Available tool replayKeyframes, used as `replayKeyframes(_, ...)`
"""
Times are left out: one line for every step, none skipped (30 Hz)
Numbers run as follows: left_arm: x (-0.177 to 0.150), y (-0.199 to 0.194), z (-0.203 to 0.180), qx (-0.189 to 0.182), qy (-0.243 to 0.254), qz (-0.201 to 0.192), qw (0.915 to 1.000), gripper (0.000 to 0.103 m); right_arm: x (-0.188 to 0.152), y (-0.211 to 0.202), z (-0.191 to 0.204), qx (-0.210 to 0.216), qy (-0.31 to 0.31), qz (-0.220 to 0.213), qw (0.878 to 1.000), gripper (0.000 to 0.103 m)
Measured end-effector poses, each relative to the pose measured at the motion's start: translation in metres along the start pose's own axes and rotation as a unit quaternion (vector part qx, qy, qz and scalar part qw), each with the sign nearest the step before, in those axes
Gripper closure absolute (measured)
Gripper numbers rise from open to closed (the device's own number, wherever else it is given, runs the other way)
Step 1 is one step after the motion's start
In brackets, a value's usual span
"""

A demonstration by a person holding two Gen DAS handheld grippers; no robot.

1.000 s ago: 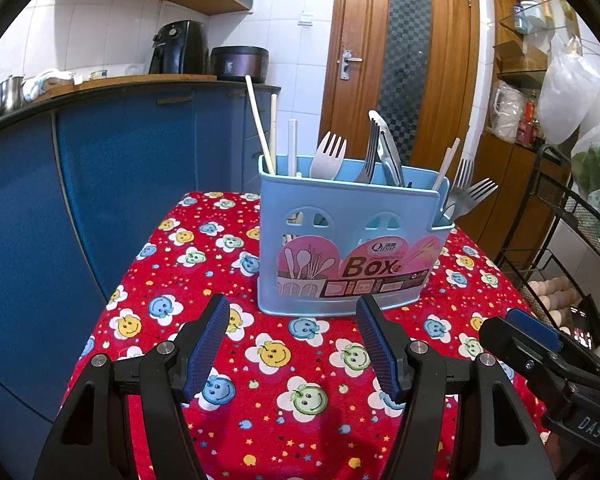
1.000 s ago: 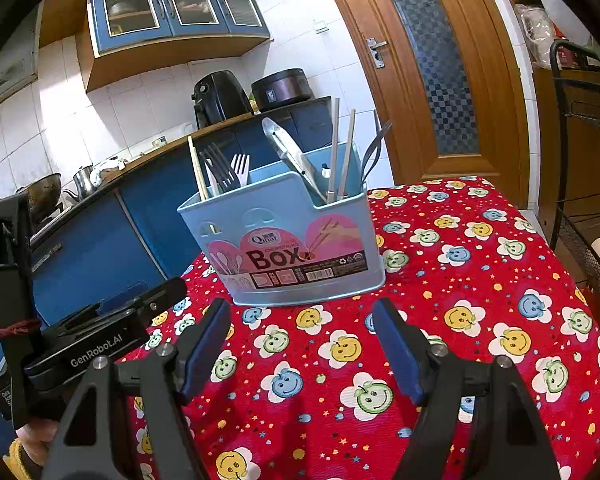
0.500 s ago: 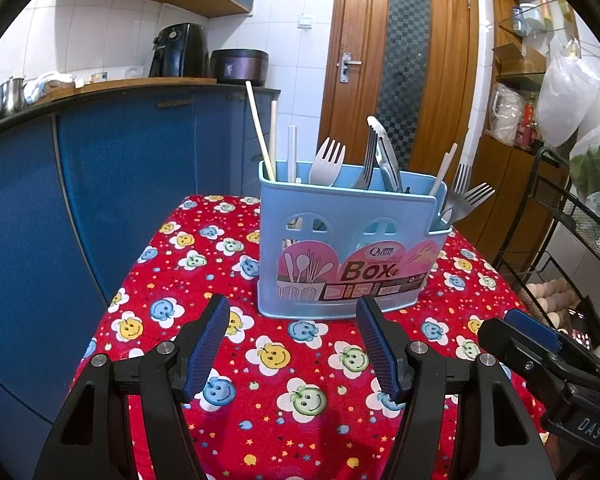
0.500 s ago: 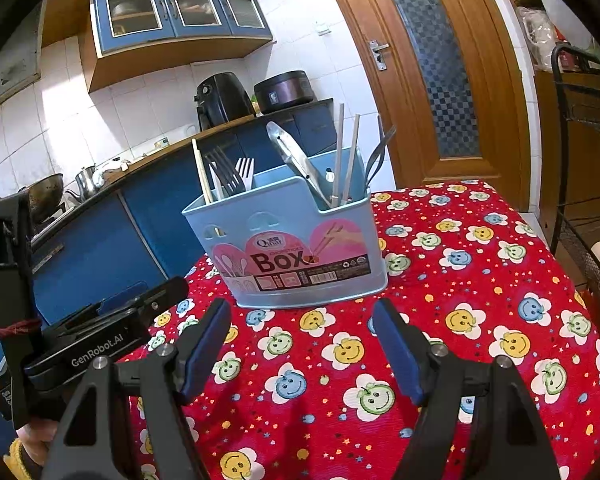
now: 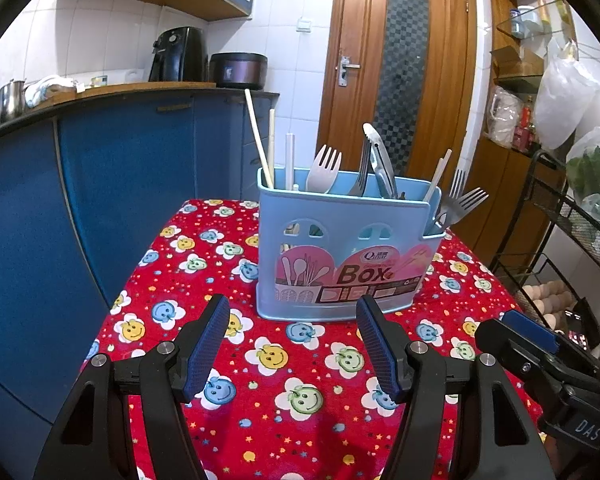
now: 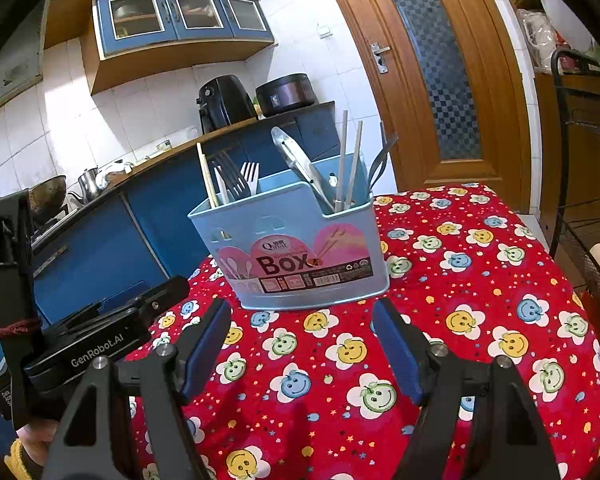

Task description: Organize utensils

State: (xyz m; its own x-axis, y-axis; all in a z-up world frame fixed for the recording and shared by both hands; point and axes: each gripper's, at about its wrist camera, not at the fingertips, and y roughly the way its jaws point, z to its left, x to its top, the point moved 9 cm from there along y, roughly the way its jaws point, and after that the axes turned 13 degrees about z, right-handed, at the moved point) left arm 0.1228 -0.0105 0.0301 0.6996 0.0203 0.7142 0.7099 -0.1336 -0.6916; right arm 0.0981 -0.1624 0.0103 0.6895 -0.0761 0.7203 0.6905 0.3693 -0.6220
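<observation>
Standing upright on the red tablecloth point(image 5: 204, 280), the blue utensil box point(image 5: 348, 256) sits straight ahead of both claws, utensils pointing up. Left gripper point(image 5: 292, 344) & right gripper point(image 6: 302, 350) both gape empty, neither touching it; left looks approx. squarer on, right sees it angled.

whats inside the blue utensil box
Standing in the utensil box: forks, chopsticks and metal tongs. Its walls hide their lower ends and anything lying at the bottom.
</observation>
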Motion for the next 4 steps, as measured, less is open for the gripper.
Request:
replayKeyframes(0.0000,-0.0007,-0.0003,0.000,0.000,0.000,1.0000,0.036,0.0010,-0.0003,0.0002,0.000,0.000,0.000,1.000,0.028)
replayKeyframes(0.0000,-0.0015,-0.0005,0.000,0.001,0.000,1.0000,0.036,0.0013,-0.0006,0.0010,0.000,0.000,-0.001,1.000,0.028)
replayKeyframes(0.0000,-0.0020,-0.0005,0.001,0.001,0.000,1.0000,0.036,0.0011,-0.0006,0.0002,0.000,0.000,0.000,1.000,0.028)
replayKeyframes(-0.0001,-0.0022,-0.0001,0.001,0.002,0.000,1.0000,0.036,0.0014,-0.0005,0.0014,0.000,0.000,-0.001,1.000,0.028)
